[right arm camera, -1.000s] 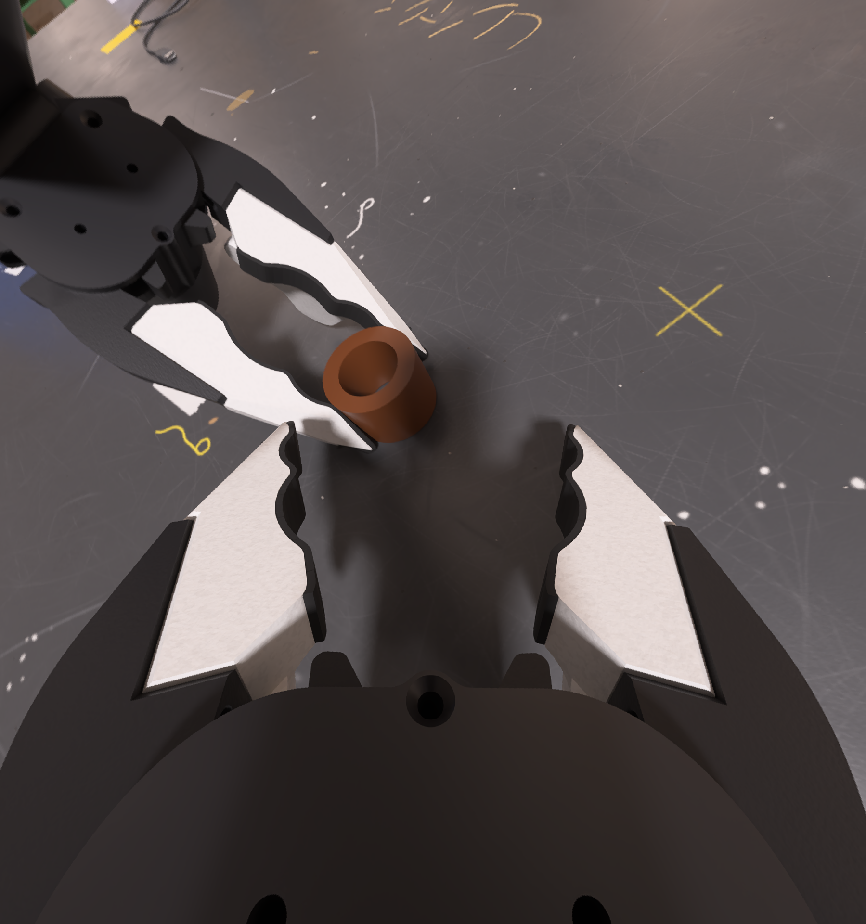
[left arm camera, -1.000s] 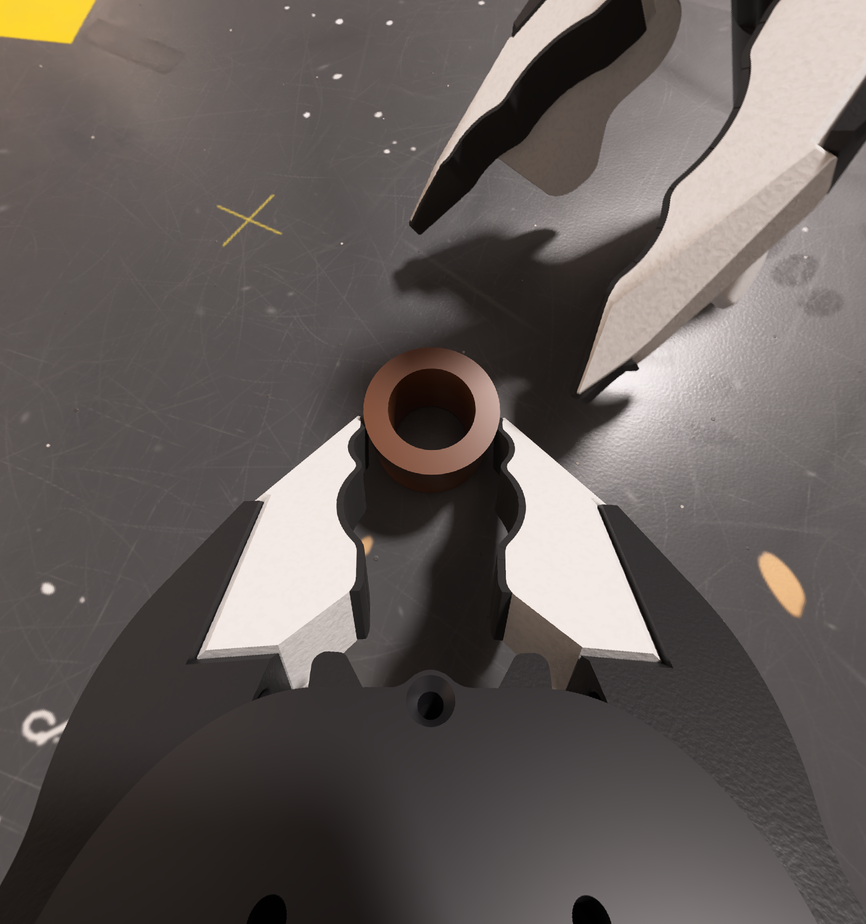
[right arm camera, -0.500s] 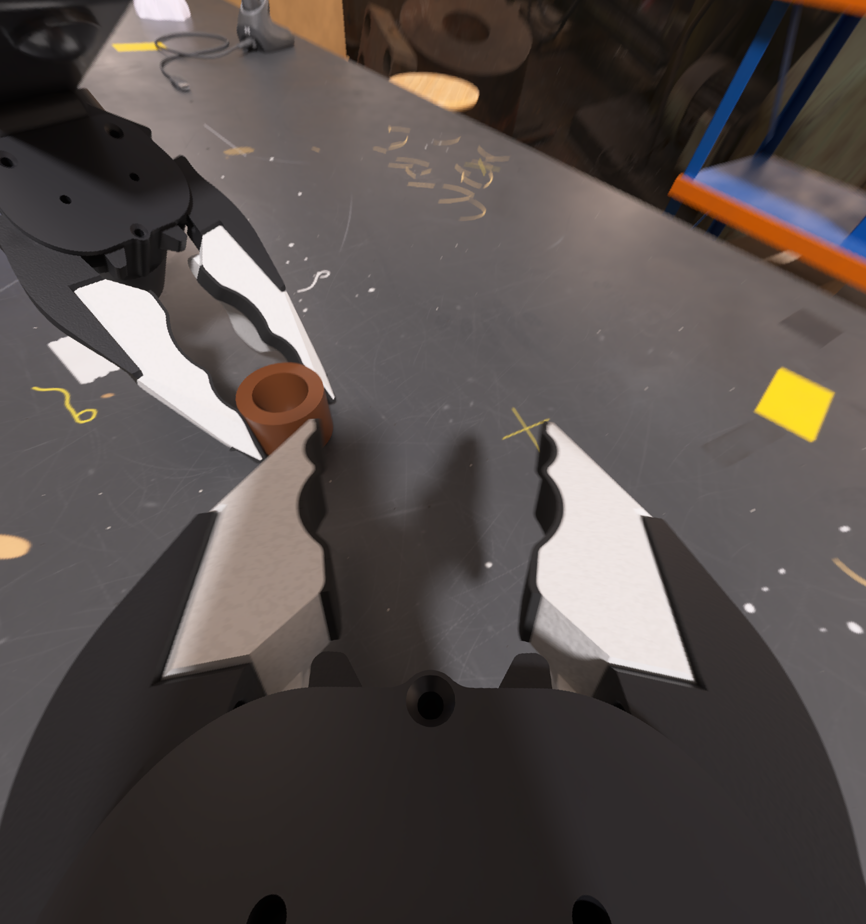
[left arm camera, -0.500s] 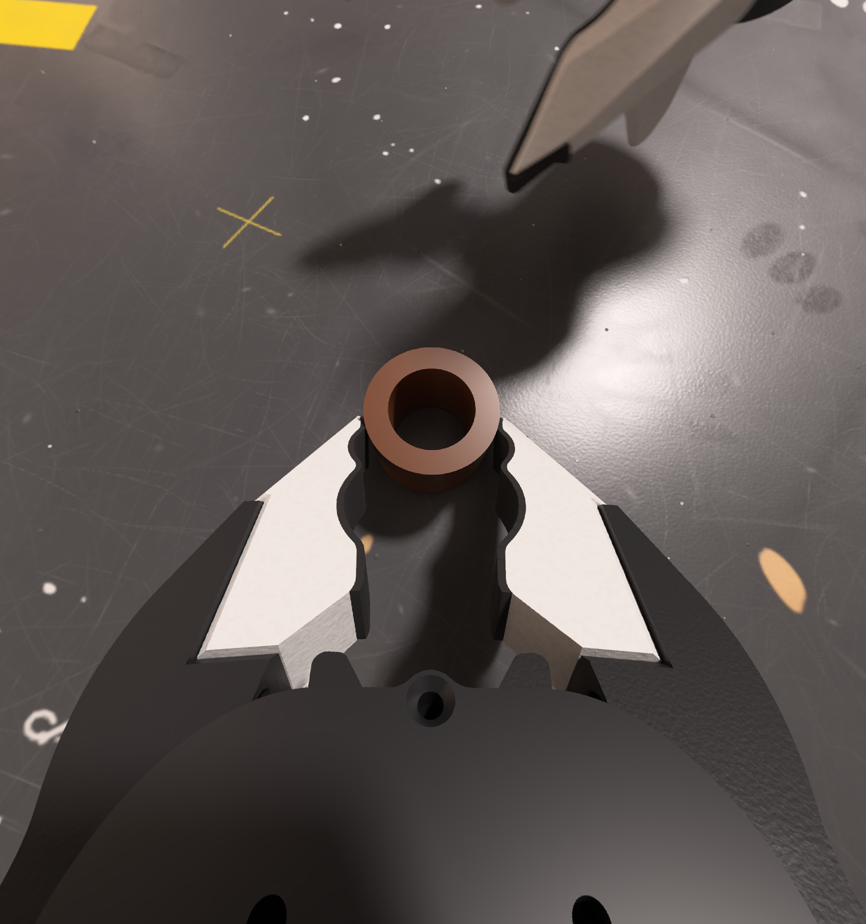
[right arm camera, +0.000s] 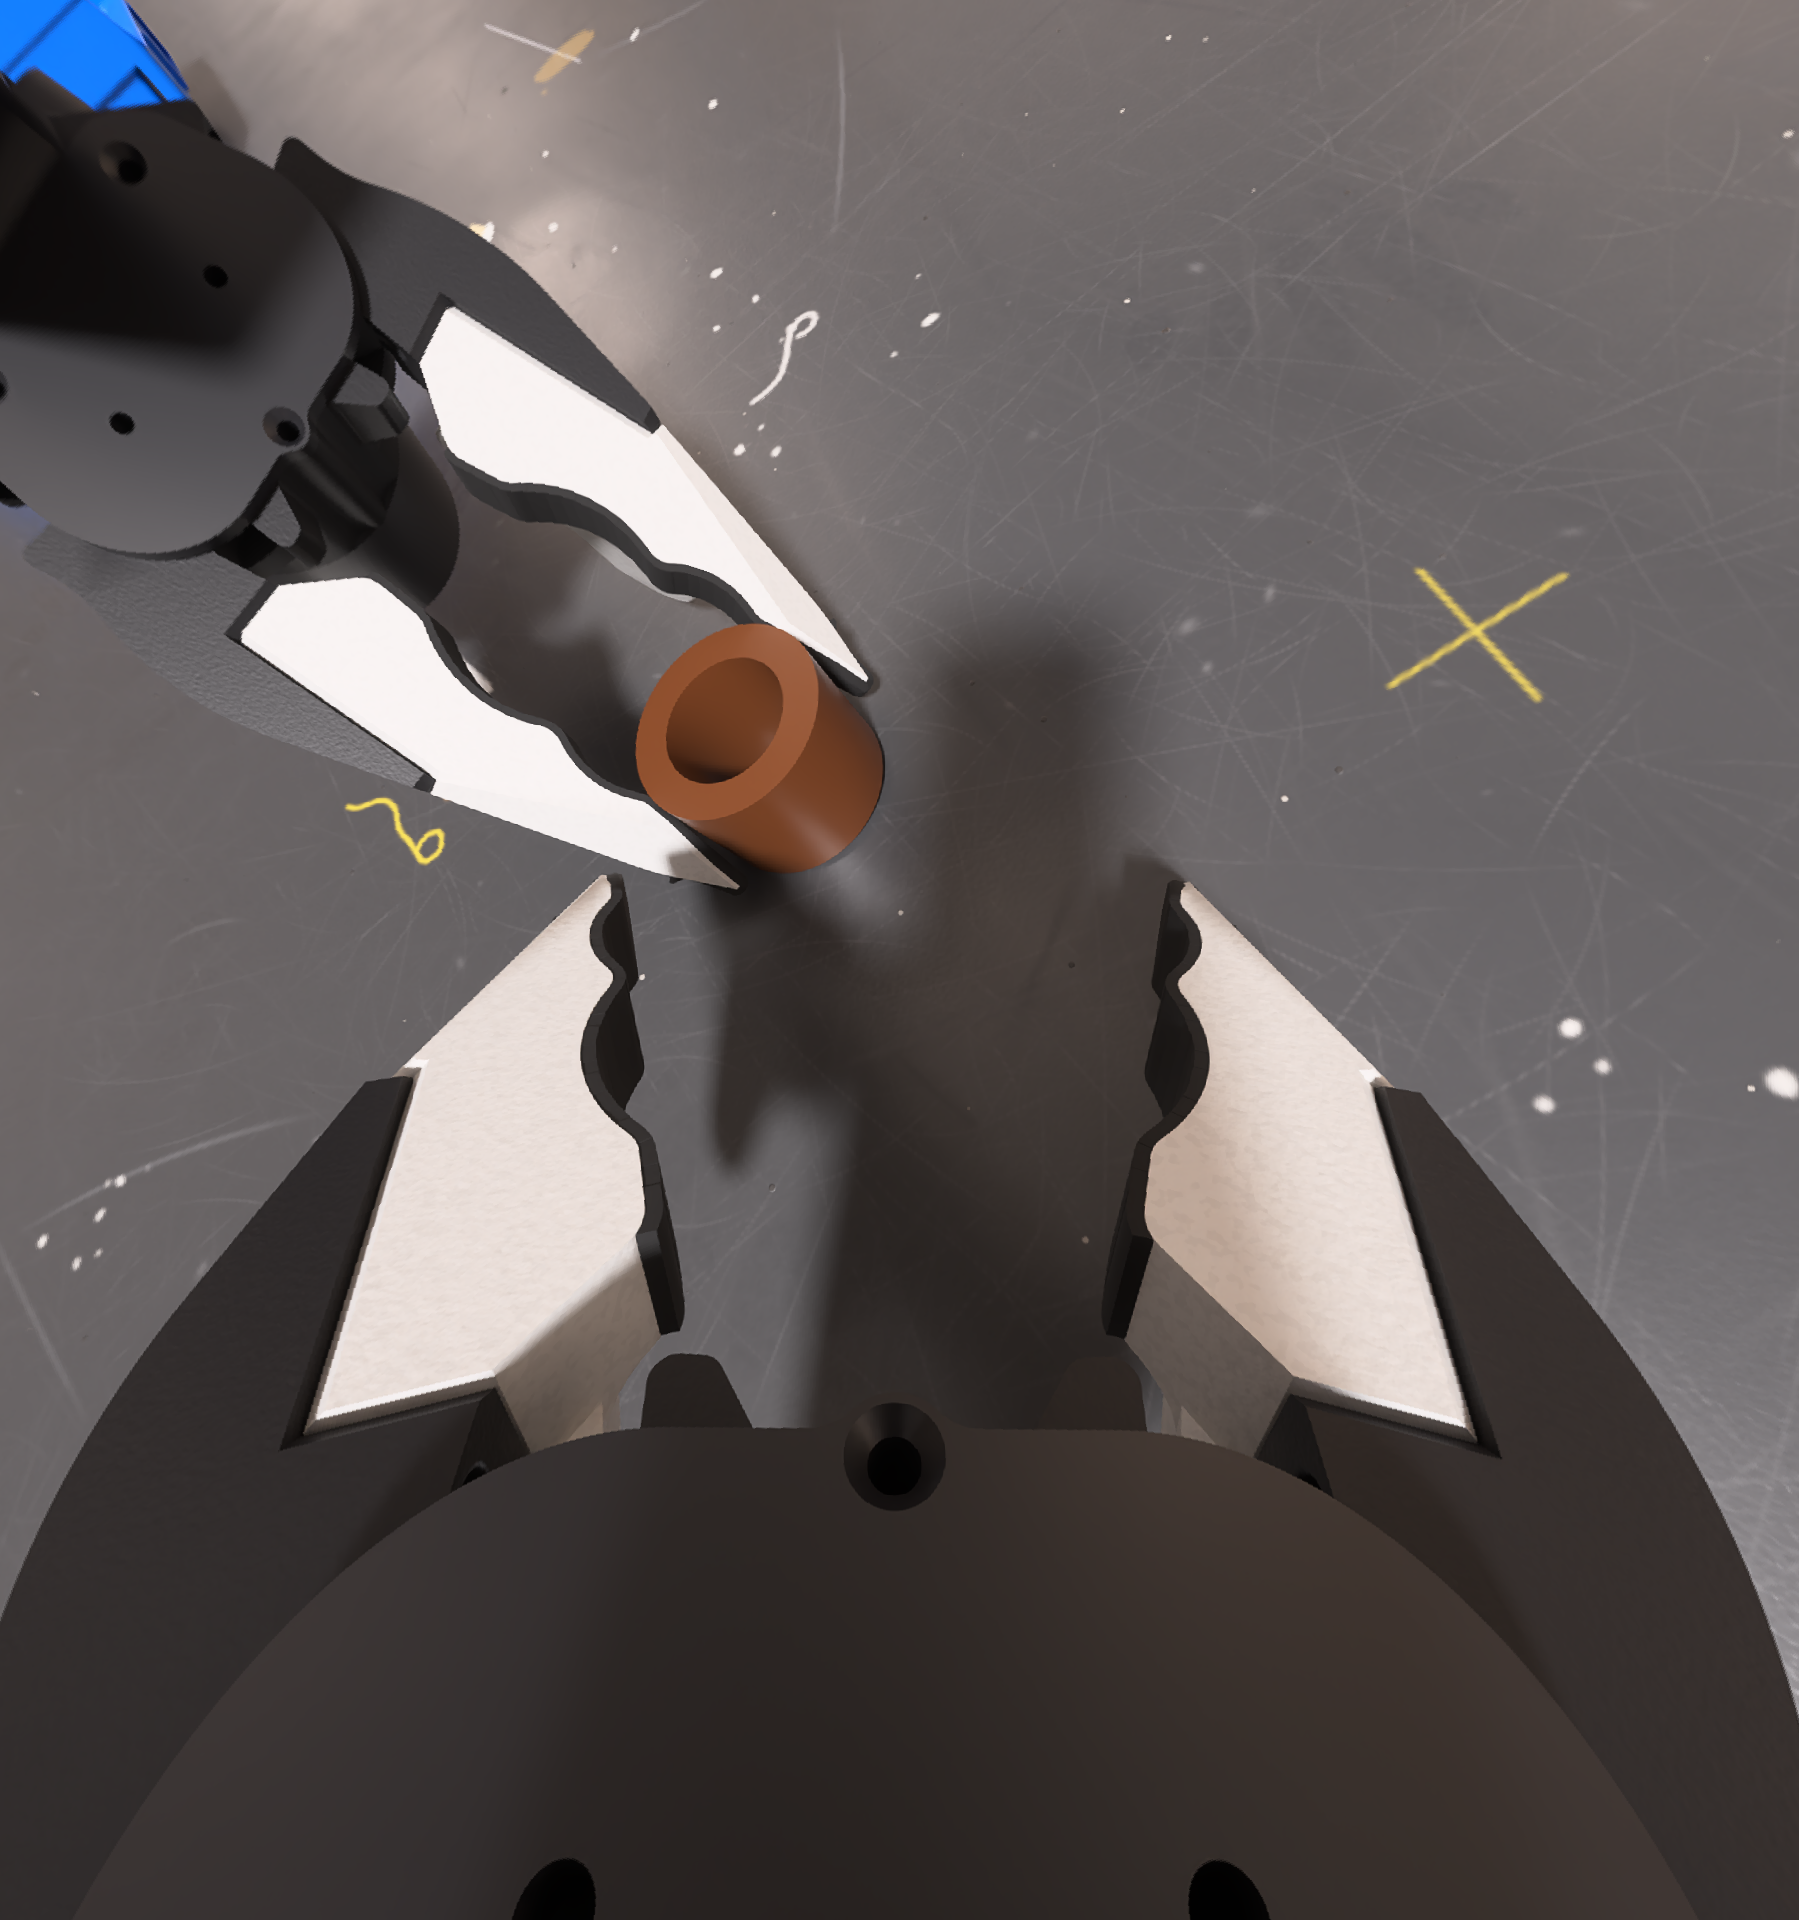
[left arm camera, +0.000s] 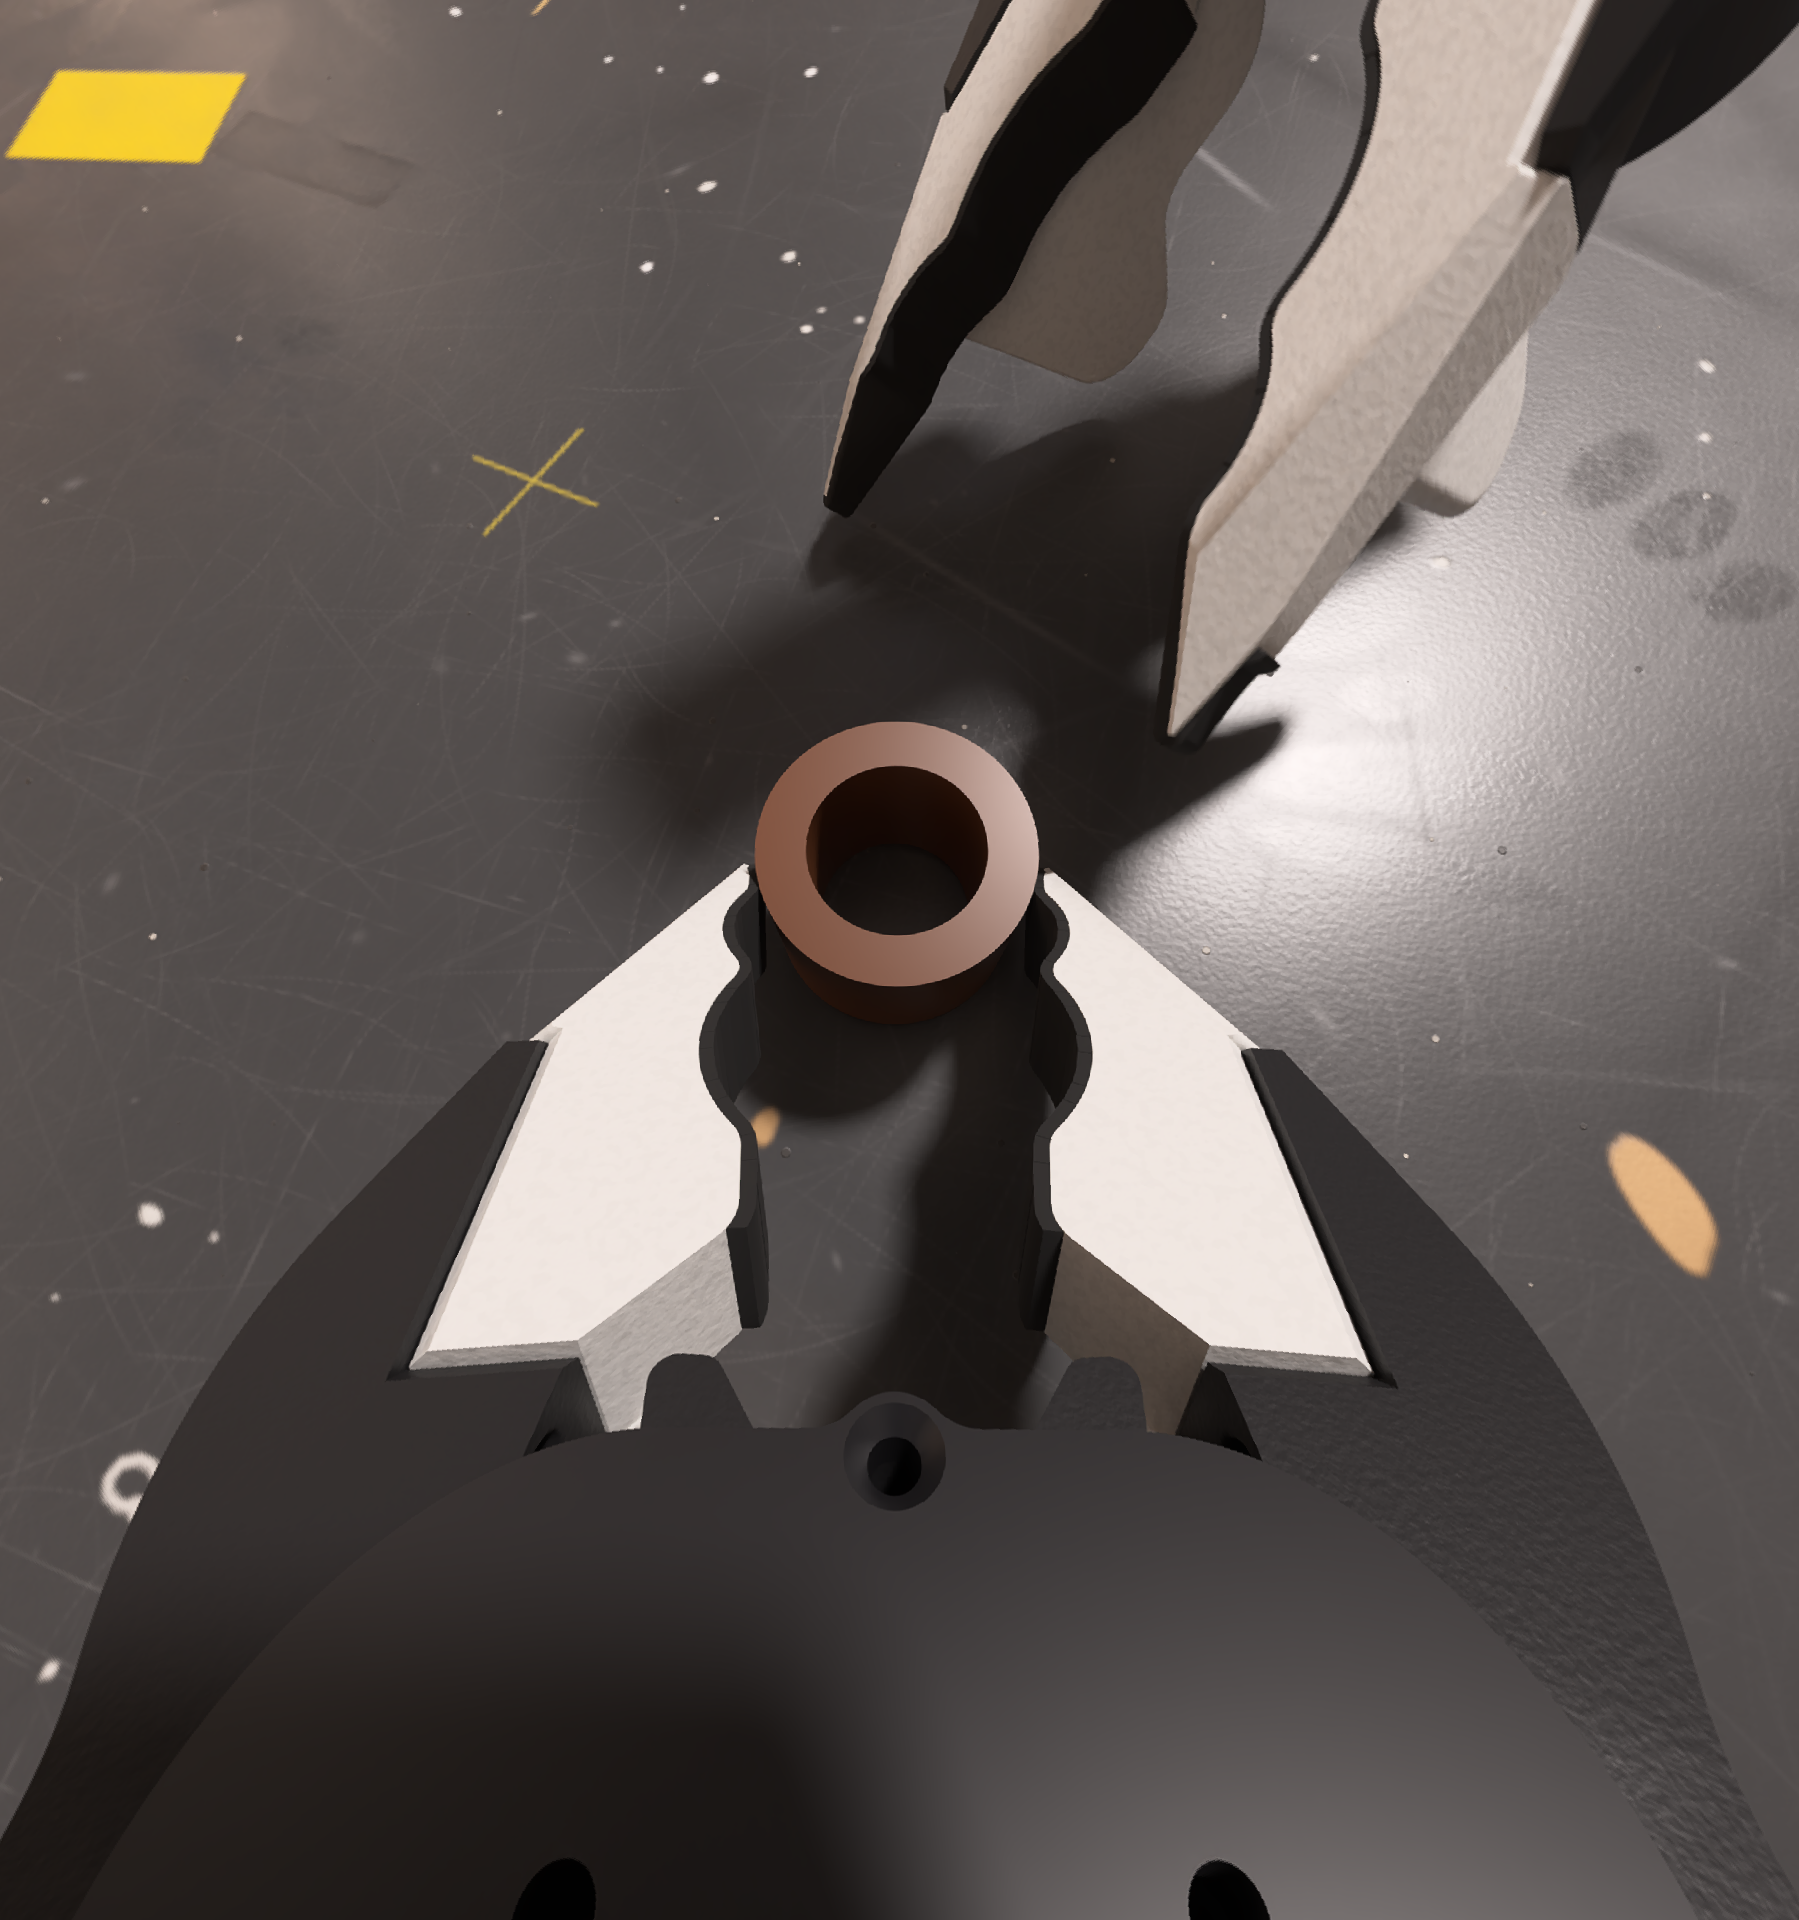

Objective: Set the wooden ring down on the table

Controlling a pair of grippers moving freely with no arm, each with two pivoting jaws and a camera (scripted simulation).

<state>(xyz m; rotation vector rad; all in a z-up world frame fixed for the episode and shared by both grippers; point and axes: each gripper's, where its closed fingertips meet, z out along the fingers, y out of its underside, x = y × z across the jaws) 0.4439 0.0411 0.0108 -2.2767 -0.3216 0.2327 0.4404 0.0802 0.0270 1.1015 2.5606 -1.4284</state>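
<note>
Both grippers low again: right gripper (right arm camera: 895,883) back from 0.5 s ago lift, fingers wide, empty, near 1 o'clock of wooden ring (left arm camera: 895,862); left gripper (left arm camera: 895,883) unmoved, fingers clamping ring on bench (left arm camera: 355,831); release pending.

The bench (left arm camera: 251,831) is seen as a dark grey, matt surface, finely scratched all over and speckled with small white paint flecks. A thin yellow cross (left arm camera: 533,481) is drawn on it, and a flat yellow square patch (left arm camera: 126,116) is found farther off at its far left in the left wrist view. A pale orange oval spot (left arm camera: 1661,1202) and a row of dark smudges (left arm camera: 1684,525) are marked on its right part. A small yellow squiggle (right arm camera: 404,828) and a white curl (right arm camera: 789,353) are shown in the right wrist view. Soft dark shadows are cast across its middle.
</note>
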